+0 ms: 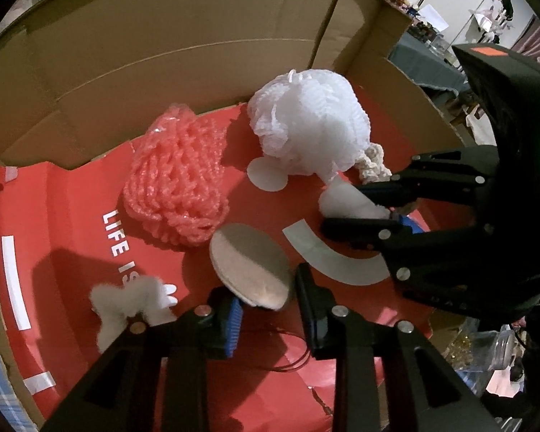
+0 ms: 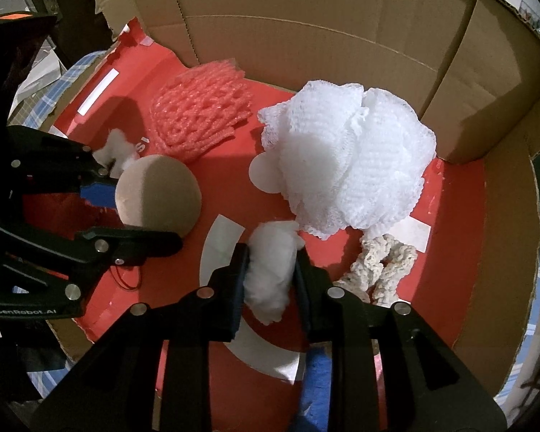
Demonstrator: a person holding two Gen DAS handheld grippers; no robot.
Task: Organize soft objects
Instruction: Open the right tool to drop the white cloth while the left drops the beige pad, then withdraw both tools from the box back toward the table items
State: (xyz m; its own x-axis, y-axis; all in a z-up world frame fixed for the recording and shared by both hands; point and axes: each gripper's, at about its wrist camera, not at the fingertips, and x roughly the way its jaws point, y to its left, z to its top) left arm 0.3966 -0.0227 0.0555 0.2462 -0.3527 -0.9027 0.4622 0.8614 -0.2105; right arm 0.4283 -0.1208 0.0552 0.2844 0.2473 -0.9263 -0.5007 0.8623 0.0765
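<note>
My right gripper (image 2: 270, 277) is clamped on a cotton wad (image 2: 270, 273), a soft white fluffy lump squeezed between the two black fingers, held just above the red printed floor of the cardboard box (image 2: 306, 18). My left gripper (image 1: 266, 298) has a round tan puff (image 1: 250, 264) sitting between its spread fingers; the disc looks flat and velvety, and I cannot tell whether the fingers actually press on it. Just beyond the right gripper lies the white loofah (image 2: 349, 158), a big ruffled mesh ball, with its knitted cream cord (image 2: 378, 266) trailing beside my right finger. The pink net (image 2: 198, 111), a crumpled foam mesh with open diamond cells, lies against the back wall beside the loofah. A second loose cotton tuft (image 1: 129, 302) rests on the floor near the left gripper's left finger.
</note>
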